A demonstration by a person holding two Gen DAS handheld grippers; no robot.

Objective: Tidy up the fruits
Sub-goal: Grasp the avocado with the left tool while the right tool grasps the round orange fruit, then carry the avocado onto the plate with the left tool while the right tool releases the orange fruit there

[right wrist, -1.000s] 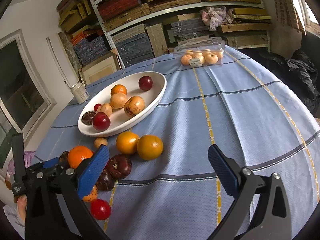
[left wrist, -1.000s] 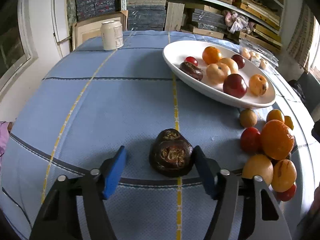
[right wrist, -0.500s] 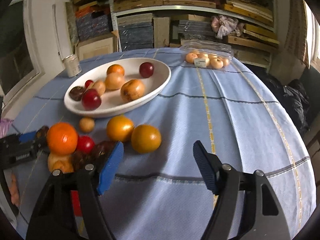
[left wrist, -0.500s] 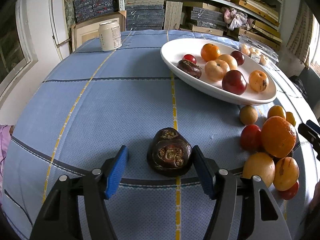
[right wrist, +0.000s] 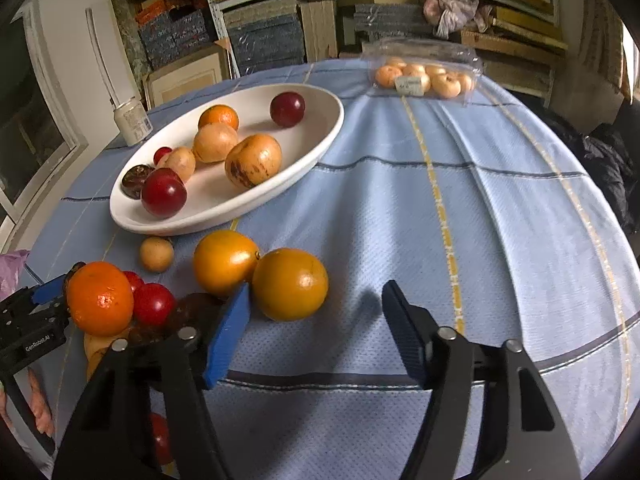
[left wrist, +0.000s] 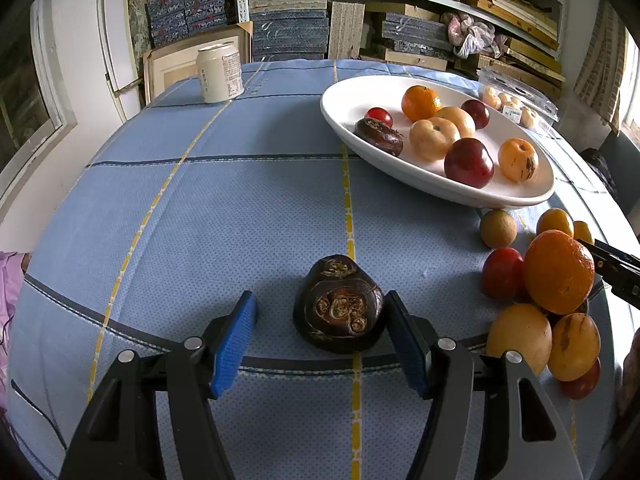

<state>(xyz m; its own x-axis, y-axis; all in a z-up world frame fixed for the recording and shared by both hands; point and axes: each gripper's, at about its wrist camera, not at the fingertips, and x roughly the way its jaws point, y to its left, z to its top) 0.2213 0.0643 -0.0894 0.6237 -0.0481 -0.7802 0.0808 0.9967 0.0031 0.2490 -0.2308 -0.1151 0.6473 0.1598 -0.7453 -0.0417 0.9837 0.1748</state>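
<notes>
A dark brown wrinkled fruit (left wrist: 339, 306) lies on the blue cloth between the fingers of my open left gripper (left wrist: 322, 338); the right pad touches it, the left pad stands apart. A white oval bowl (left wrist: 348, 116) holds several fruits; it also shows in the right wrist view (right wrist: 316, 148). A pile of loose fruits lies at the right, topped by an orange (left wrist: 558, 272). My right gripper (right wrist: 316, 334) is open and empty, low over the cloth, its left finger beside a yellow-orange fruit (right wrist: 290, 284). The pile's orange (right wrist: 99, 298) is at its left.
A pale can (left wrist: 219, 72) stands at the table's far left. A clear plastic box of small fruits (right wrist: 426, 74) sits at the far edge. Shelves of stacked boards rise behind the table. A small tan fruit (right wrist: 157, 254) lies near the bowl.
My left gripper has narrowed slightly around the dark fruit. My right gripper has swung left and down, closer to the loose fruits.
</notes>
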